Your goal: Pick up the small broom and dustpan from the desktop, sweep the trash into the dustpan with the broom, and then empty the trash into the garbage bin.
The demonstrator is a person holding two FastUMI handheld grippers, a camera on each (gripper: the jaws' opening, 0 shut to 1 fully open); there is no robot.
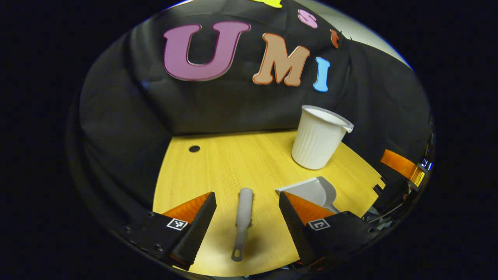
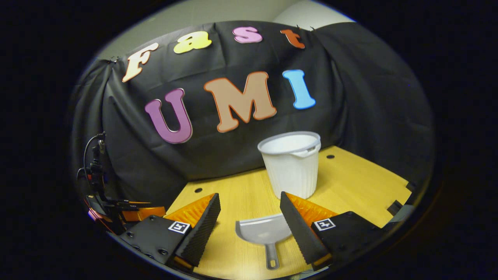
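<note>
In the left gripper view, the fingers (image 1: 202,217) of the left gripper (image 1: 246,210) are standing wide, straddling the broom (image 1: 242,221) lying flat on the desktop (image 1: 225,163), handle near, ready for grasping. In the right gripper view, the right gripper (image 2: 249,212) is likewise gaping wide over the dustpan (image 2: 264,233), with the garbage bin (image 2: 291,167) standing just beyond.

Your right gripper (image 2: 249,212) hangs with jaws spread over the wooden desktop (image 2: 362,186), the grey dustpan (image 2: 262,231) lying between the fingers (handle toward you); the white garbage bin (image 2: 291,167) stands upright just beyond it
</note>
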